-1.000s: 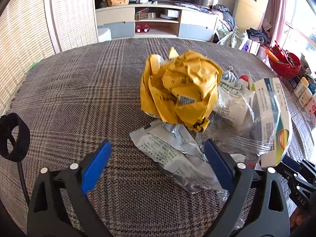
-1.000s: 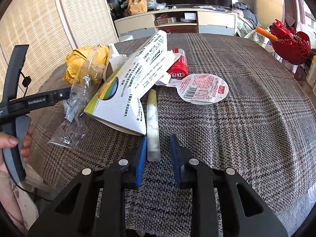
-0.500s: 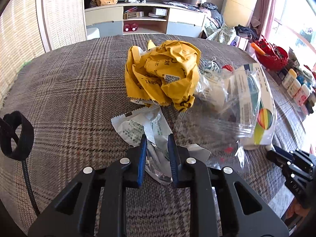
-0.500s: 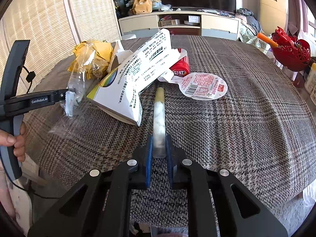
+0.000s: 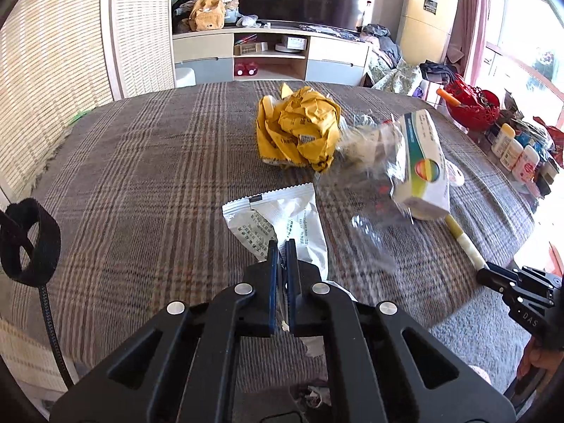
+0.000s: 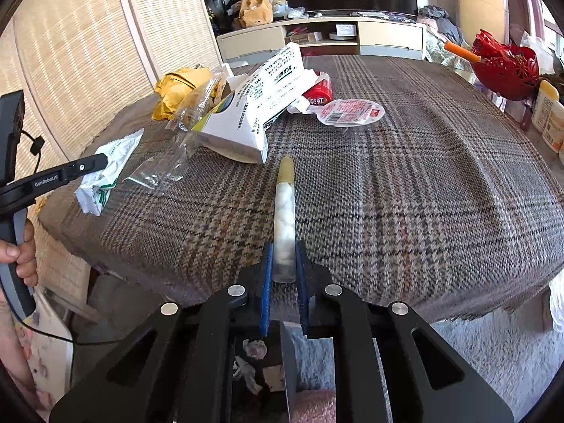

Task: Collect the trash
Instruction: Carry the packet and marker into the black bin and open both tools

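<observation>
Left gripper [image 5: 281,250] fingers are clamping a crumpled white sachet [image 5: 282,218]; right gripper [image 6: 283,261] fingers are gripping a slim tube [image 6: 284,211]. A carton [image 6: 246,116] is lying at 11 o'clock.

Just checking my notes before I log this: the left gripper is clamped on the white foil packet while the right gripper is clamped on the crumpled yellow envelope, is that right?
Not quite. The left gripper is indeed shut on the white foil packet, but the right gripper grips the slim clear tube, not the crumpled yellow envelope, which lies untouched on the table. The right wrist view shows this.
</observation>
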Demonstrator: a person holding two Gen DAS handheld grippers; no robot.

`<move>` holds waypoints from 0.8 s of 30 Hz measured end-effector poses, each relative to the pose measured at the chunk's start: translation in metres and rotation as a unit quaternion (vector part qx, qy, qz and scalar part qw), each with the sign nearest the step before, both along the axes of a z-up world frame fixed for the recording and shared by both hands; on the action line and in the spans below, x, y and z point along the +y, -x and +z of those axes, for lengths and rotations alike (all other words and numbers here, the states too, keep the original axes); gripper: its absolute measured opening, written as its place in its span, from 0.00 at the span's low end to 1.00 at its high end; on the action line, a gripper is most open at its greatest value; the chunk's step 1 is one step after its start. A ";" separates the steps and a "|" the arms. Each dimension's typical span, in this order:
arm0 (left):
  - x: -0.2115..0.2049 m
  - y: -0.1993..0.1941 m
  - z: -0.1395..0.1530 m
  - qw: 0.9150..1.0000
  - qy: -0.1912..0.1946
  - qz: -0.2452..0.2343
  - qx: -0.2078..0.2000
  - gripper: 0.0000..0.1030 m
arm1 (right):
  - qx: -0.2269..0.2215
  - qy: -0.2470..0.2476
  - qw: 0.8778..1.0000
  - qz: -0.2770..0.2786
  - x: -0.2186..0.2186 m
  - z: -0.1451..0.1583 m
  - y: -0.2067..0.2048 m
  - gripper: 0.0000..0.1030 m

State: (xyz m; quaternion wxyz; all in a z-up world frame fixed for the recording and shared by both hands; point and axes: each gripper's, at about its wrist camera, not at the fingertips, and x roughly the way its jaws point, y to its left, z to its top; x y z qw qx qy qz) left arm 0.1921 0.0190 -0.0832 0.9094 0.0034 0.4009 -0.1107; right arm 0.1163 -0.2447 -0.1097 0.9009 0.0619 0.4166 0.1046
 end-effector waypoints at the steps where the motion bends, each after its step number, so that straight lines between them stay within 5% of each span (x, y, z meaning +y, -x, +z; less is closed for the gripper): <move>1: 0.001 0.006 -0.001 1.000 0.001 0.000 0.000 0.03 | 0.000 -0.001 1.000 0.000 -0.001 0.000 0.006 0.13; 17: -0.027 0.131 -0.027 0.998 0.005 -0.057 0.010 0.03 | 0.003 -0.010 1.000 0.016 0.006 -0.016 0.092 0.13; 24: -0.041 0.154 -0.070 0.995 0.009 -0.078 0.064 0.03 | 0.047 -0.022 0.998 0.022 0.014 -0.050 0.103 0.13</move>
